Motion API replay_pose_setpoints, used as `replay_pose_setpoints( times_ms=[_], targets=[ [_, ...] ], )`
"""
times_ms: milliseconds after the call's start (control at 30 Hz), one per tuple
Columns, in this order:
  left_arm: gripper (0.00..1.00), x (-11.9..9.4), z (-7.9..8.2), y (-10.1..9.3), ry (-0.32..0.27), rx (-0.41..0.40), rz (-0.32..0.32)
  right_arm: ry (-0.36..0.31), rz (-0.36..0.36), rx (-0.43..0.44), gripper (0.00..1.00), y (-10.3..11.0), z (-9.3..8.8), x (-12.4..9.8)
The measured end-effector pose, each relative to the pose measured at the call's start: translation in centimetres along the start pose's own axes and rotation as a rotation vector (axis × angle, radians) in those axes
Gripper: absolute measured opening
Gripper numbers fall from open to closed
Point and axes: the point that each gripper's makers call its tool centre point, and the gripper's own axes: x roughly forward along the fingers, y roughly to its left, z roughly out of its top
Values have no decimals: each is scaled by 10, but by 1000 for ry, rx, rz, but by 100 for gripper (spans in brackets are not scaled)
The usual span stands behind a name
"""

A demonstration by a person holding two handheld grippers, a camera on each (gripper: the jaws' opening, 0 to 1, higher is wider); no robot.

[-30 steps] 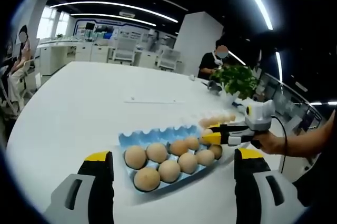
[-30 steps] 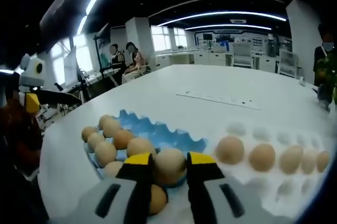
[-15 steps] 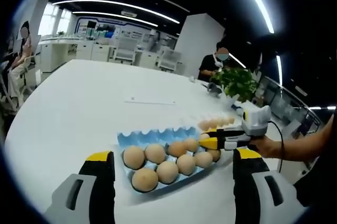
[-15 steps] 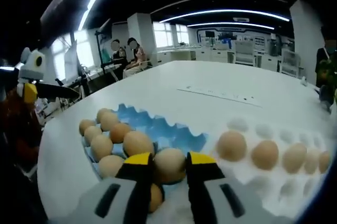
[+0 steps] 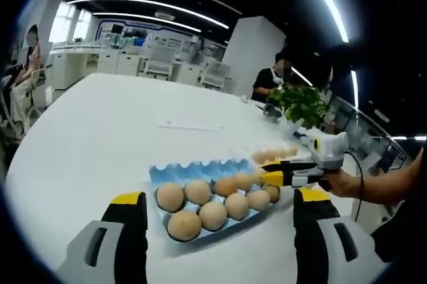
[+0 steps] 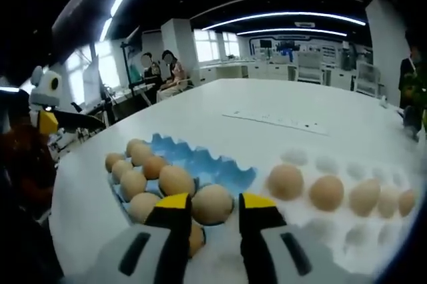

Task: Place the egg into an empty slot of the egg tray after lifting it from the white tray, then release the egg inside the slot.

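The blue egg tray (image 6: pixel 200 164) holds several brown eggs, and in the left gripper view the egg tray (image 5: pixel 190 172) lies just beyond my left gripper (image 5: pixel 218 197), whose jaws stand wide open with nothing held. My right gripper (image 6: pixel 215 202) frames one egg (image 6: pixel 212 204) that rests in a near slot of the blue tray. Its jaws stand slightly apart from the egg's sides. The right gripper (image 5: pixel 277 177) reaches in over the tray's right end. The white tray (image 6: pixel 320 164) to the right carries a row of eggs (image 6: pixel 285 181).
The trays lie on a large white table (image 5: pixel 100 131) with its edge close to me. A thin white strip (image 6: pixel 277 121) lies further back on it, and a green plant (image 5: pixel 300 101) stands at the far side. People sit and stand around the room.
My right gripper's jaws have parted a little and the egg has sunk into the slot, now looking lower and smaller between them. The left gripper has stayed about where it was.
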Motion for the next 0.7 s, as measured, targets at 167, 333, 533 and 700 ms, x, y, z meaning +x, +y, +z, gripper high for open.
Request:
replay_pose_setpoints(
  times_ms=[167, 333, 533, 700],
  targets=[
    [91, 1, -1, -1, 2, 4, -2, -92, -116, 14, 26, -30, 22, -15],
    [90, 1, -2, -1, 7, 5, -2, -79, -198, 10, 26, -55, 21, -13],
    [87, -1, -1, 1, 3, 8, 9, -74, -239, -16, 26, -66, 23, -2],
    [87, -3, -1, 4, 0, -1, 16, -30, -251, -78, 27, -70, 22, 11]
  ],
)
